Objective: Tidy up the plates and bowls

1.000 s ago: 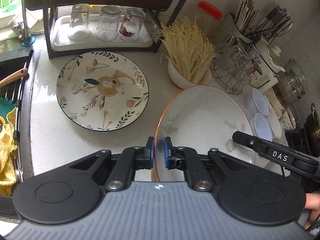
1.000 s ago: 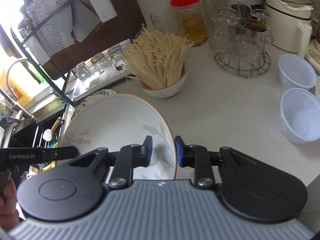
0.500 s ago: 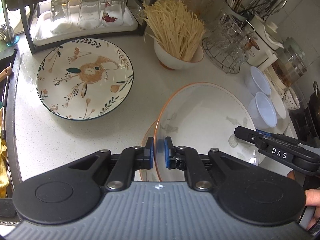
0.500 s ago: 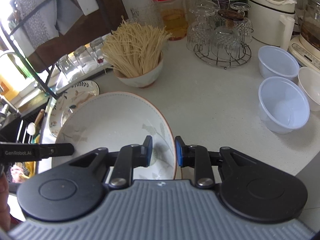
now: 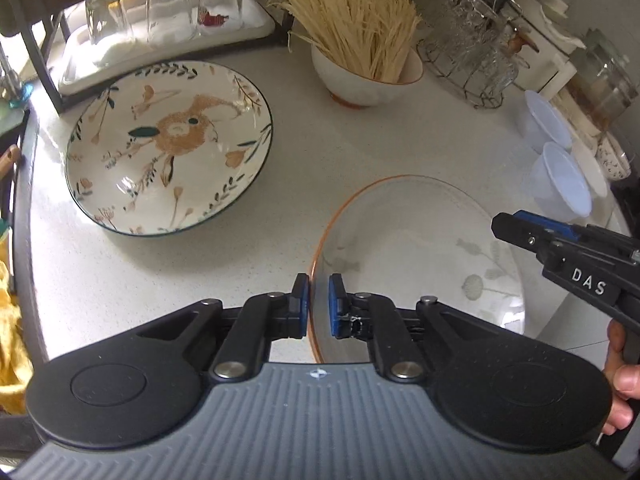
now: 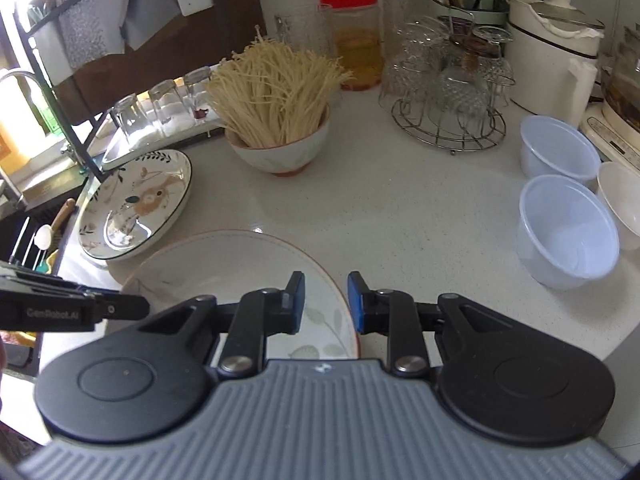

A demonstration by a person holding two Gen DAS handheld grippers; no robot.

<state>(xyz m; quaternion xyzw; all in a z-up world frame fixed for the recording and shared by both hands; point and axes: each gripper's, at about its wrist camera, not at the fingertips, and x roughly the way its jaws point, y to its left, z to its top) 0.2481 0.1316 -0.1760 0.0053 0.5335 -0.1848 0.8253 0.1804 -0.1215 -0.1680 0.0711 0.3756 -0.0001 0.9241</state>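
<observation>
A white plate with an orange rim and faint leaf print (image 5: 420, 248) (image 6: 224, 272) hangs low over the pale counter, held from both sides. My left gripper (image 5: 318, 300) is shut on its left rim, which runs between the blue pads. My right gripper (image 6: 326, 300) is shut on the opposite rim, and its tip shows in the left wrist view (image 5: 516, 228). The left gripper's tip (image 6: 132, 310) shows in the right wrist view. A rabbit-pattern plate (image 5: 168, 148) (image 6: 136, 204) lies on the counter to the left.
A bowl of dry noodles (image 5: 368, 80) stands behind the held plate. Two clear plastic bowls (image 6: 564, 232) and a white bowl sit at the right, a wire rack of glasses (image 6: 448, 92) behind them. A tray with upturned glasses (image 5: 160, 20) is at the back left, the sink beyond.
Both grippers have come down toward the counter with the orange-rimmed plate between them. The plate now sits lower and flatter. Neither grip has changed.
</observation>
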